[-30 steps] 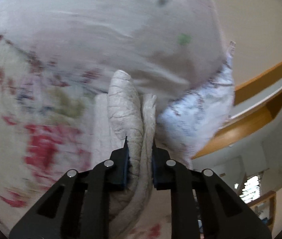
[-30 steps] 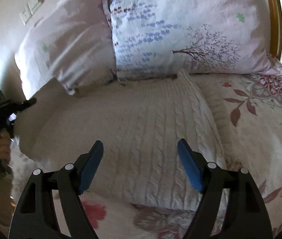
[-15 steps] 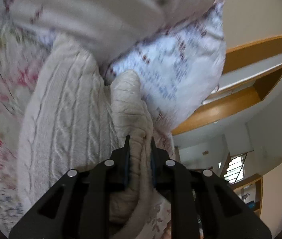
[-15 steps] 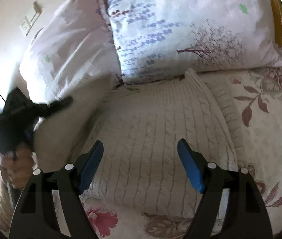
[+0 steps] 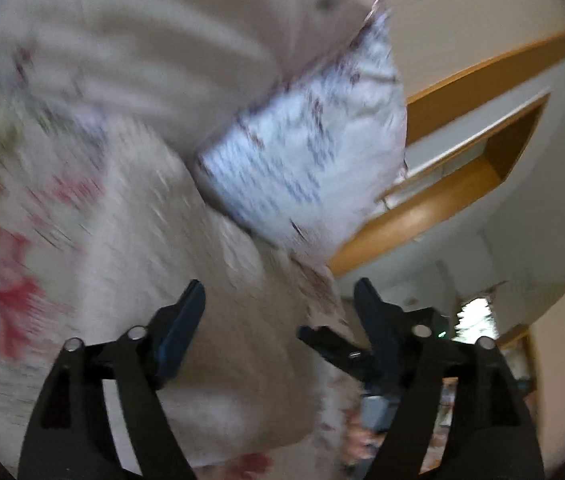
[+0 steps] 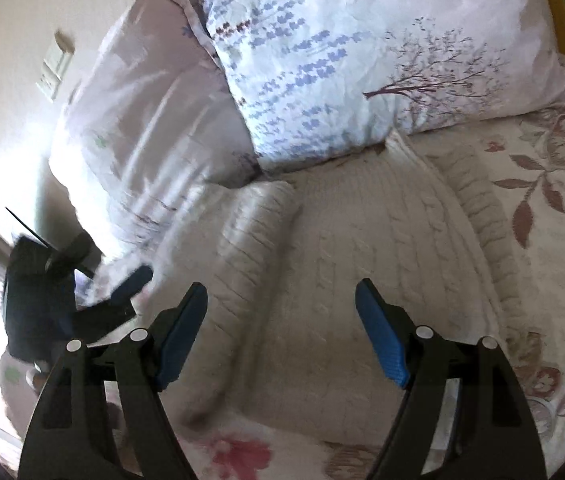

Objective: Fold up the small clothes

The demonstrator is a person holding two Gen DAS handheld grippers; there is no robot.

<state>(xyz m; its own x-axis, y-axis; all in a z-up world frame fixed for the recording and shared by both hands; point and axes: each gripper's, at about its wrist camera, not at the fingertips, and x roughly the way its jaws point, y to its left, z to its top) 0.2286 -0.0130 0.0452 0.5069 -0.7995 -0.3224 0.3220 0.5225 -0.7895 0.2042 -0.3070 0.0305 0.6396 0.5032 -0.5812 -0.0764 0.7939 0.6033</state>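
A cream cable-knit sweater (image 6: 362,264) lies on the floral bedspread (image 6: 538,200), with its left sleeve (image 6: 250,240) folded over onto the body. My right gripper (image 6: 282,320) is open and empty, hovering above the sweater's lower part. My left gripper (image 5: 278,320) is open and empty just above the sweater (image 5: 186,280), which is blurred in the left wrist view. It also shows in the right wrist view (image 6: 94,296), at the sweater's left edge. The right gripper's tip (image 5: 338,348) shows in the left wrist view.
Two pillows lean at the head of the bed: a pale lilac one (image 6: 138,120) on the left and a blue floral one (image 6: 362,52) on the right. A wooden headboard (image 5: 462,168) stands behind them. A wall switch (image 6: 54,68) is at the far left.
My left gripper carried the sleeve over onto the sweater's body, then opened and let it go. My right gripper stayed open and barely moved.
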